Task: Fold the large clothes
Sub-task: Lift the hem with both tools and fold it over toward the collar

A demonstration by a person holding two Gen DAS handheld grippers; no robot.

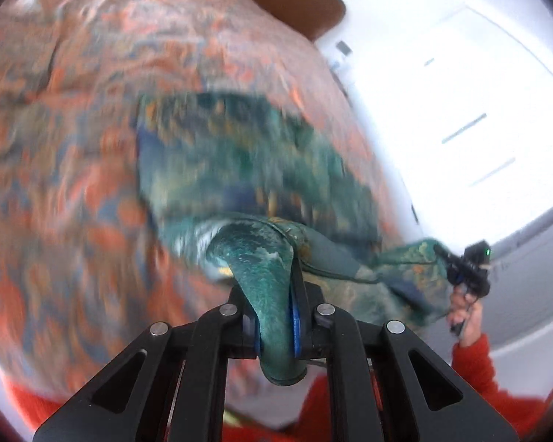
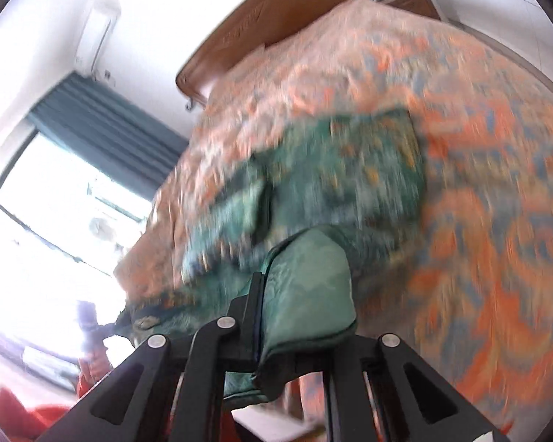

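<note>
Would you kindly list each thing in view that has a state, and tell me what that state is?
Green patterned fabric garment: partly lifted off the bed, pinched at two places, the rest lying rumpled.
Left tongs: shut on the garment.
Right tongs: shut on the garment.
Orange-and-blue patterned bedspread: spread over the bed, wrinkled.
Dark teal window curtain: drawn up, window uncovered.

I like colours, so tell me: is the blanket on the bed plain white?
No, the bedspread under the green garment is patterned in orange, pink and blue.
</note>
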